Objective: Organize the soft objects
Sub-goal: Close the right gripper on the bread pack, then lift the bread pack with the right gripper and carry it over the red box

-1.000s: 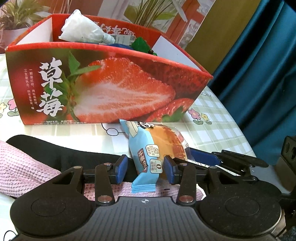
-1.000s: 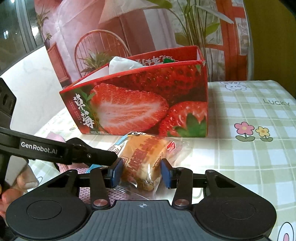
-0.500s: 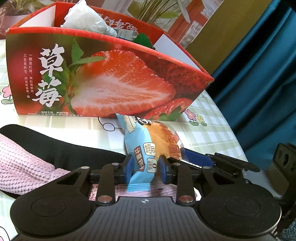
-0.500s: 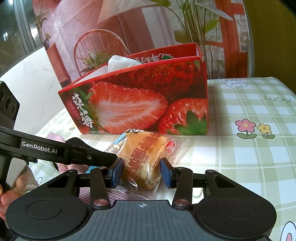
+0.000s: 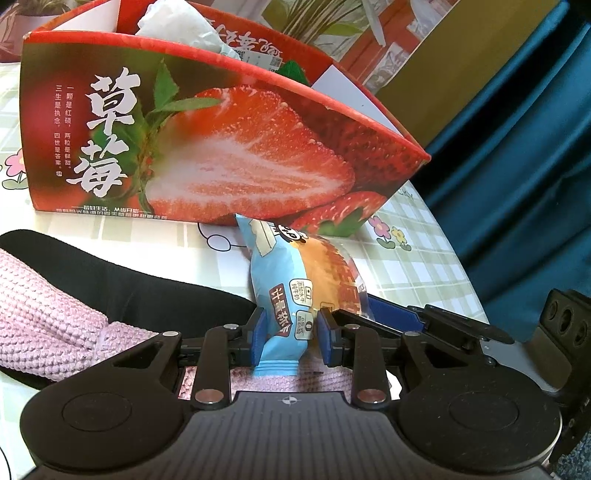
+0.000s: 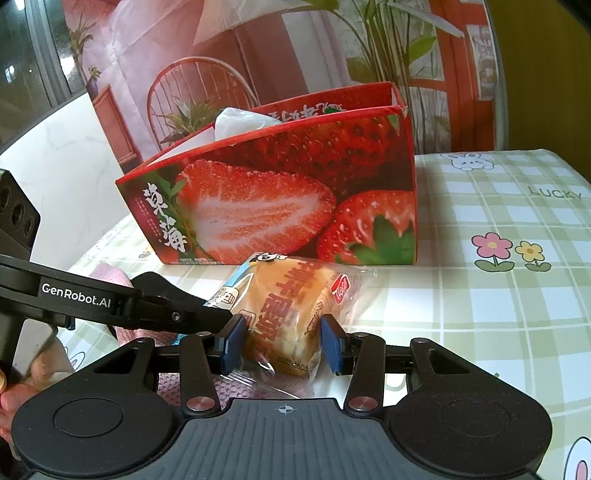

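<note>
I hold the packaged bread [image 5: 295, 291] in both claws, left claw [image 5: 291, 338] and right claw [image 6: 284, 345]; long axis points at the strawberry box [image 5: 221, 162], which contains a white bag [image 5: 177, 22].

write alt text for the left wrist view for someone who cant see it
The left gripper has its blue jaws closed on the blue end of a packaged bread roll, in front of a red strawberry-print box on a checked tablecloth. A pink knitted cloth on black fabric lies to the left.

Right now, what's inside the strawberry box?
Poking above the strawberry box rim: a crumpled white bag and something green. The walls hide everything lower inside.
</note>
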Tool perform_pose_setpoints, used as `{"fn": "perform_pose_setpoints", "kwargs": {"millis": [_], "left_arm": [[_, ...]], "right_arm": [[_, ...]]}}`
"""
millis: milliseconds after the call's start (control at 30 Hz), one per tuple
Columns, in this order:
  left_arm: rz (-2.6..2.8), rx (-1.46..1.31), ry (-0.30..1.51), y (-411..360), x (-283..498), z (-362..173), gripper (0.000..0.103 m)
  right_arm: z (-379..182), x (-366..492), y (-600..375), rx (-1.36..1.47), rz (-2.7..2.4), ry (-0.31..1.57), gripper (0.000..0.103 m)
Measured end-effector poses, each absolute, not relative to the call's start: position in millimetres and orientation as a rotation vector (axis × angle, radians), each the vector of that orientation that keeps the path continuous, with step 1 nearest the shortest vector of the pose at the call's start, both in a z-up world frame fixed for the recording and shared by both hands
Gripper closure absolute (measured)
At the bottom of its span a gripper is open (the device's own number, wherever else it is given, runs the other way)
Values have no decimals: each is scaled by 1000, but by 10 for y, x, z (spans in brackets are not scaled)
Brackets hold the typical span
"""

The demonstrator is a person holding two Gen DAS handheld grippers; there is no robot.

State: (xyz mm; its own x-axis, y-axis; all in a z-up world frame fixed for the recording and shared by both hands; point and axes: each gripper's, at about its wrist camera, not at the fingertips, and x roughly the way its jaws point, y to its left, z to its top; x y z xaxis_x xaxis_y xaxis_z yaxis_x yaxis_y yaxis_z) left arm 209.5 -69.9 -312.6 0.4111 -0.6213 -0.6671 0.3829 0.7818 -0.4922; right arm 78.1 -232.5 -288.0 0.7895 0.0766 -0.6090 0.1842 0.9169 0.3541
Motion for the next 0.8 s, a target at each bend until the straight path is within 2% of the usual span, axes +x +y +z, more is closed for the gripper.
{"fn": "perform_pose_setpoints", "kwargs": {"millis": [300,467,800], "left_arm": [[-641,-281,954,-689,2082,-3129,72],[-641,-262,943,-693,2044,-3080,74],[-688,-267,864,-592,1906,-2853,74]], "right_arm": [[-2912,781,-2348,450,-65,662,60],[-2899,775,-2342,450,-60,659,62],[-2641,713,-2211,369,-70,624,64]]}}
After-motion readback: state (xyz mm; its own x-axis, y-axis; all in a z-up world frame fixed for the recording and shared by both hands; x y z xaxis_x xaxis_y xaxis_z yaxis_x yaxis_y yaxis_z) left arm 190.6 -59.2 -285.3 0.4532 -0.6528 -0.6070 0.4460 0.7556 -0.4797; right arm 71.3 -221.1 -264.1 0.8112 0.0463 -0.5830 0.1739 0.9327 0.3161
